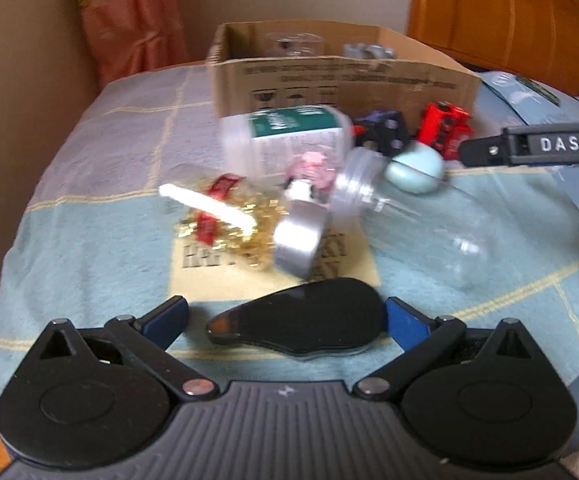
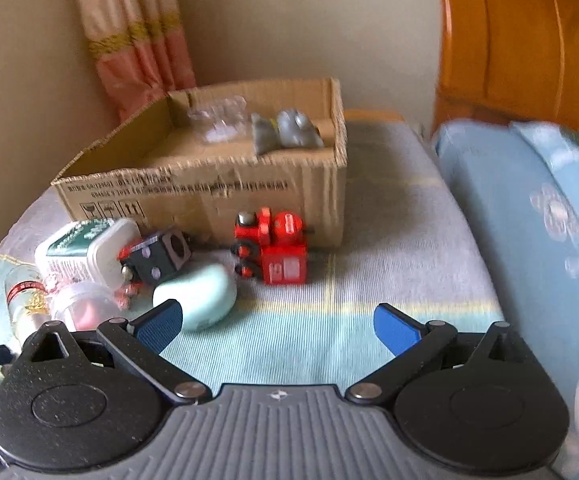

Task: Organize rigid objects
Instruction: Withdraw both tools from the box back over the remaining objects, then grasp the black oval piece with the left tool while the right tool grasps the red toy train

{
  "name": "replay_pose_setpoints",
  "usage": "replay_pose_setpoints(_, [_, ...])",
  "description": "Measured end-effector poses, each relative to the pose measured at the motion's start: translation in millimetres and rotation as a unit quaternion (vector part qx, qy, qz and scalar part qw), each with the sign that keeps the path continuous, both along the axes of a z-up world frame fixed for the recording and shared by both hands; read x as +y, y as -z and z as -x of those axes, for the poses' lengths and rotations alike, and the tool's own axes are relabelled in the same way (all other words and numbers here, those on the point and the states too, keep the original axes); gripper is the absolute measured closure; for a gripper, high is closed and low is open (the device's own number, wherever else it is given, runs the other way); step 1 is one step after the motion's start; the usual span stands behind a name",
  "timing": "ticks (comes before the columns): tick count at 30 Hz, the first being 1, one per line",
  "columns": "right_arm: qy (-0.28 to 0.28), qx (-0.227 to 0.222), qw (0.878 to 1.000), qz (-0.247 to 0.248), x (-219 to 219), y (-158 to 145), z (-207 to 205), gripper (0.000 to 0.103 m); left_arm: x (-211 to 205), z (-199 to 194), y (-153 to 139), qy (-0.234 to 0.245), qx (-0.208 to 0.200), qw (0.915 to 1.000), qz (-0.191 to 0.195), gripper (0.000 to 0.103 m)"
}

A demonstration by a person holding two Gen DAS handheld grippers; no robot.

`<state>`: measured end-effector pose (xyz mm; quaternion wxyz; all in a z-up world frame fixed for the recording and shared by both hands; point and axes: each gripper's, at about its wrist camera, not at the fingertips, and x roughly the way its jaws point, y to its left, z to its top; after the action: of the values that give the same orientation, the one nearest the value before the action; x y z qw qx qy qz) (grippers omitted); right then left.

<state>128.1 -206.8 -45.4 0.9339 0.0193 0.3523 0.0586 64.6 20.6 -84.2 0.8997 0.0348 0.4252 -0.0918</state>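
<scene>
My left gripper (image 1: 287, 316) is open low over the bedspread, with a flat black oval object (image 1: 305, 326) lying between its fingers. Beyond it lie a silver-capped jar (image 1: 301, 236), a clear bottle (image 1: 421, 228), gold tinsel with a white stick (image 1: 217, 220), a white tub with a green label (image 1: 289, 136), a mint case (image 1: 415, 170), a dark dice cube (image 1: 381, 132) and a red toy train (image 1: 445, 128). My right gripper (image 2: 279, 326) is open and empty, short of the red train (image 2: 275, 250) and mint case (image 2: 199, 296). The cardboard box (image 2: 217, 192) holds a clear item and a grey one.
The box (image 1: 341, 84) stands at the back of the bed. A blue pillow (image 2: 529, 220) lies to the right, with an orange wooden headboard (image 2: 521, 40) behind it. A wall and pink curtain (image 2: 137, 32) close off the back. The right gripper's body (image 1: 537, 146) shows at the right of the left wrist view.
</scene>
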Motion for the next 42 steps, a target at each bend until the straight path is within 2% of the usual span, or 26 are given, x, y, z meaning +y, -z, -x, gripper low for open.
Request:
replay_pose_setpoints(4, [-0.012,-0.017,1.000,0.005,-1,6,-19,0.000,10,1,0,-0.021,-0.002,0.9998,0.000,0.001])
replay_pose_setpoints(11, [0.019,-0.026,0.999,0.013,2,16,-40,0.000,14,0,1,-0.022,-0.002,0.9998,-0.001,0.001])
replay_pose_setpoints(17, [0.058,-0.020,0.997,0.045,-5,20,-37,0.000,25,2,1,-0.035,0.002,0.9994,-0.002,0.001])
replay_pose_setpoints(22, [0.067,-0.023,0.997,0.021,-10,19,-30,0.000,23,5,0,-0.032,-0.001,0.9995,0.001,0.001])
replay_pose_setpoints(37, [0.049,-0.018,0.999,0.016,-11,24,-34,0.000,22,3,4,-0.009,-0.029,0.9995,0.005,0.002])
replay_pose_setpoints(42, [0.038,-0.027,0.999,0.013,-10,22,-34,0.000,21,1,2,-0.004,-0.030,0.9995,0.005,0.009])
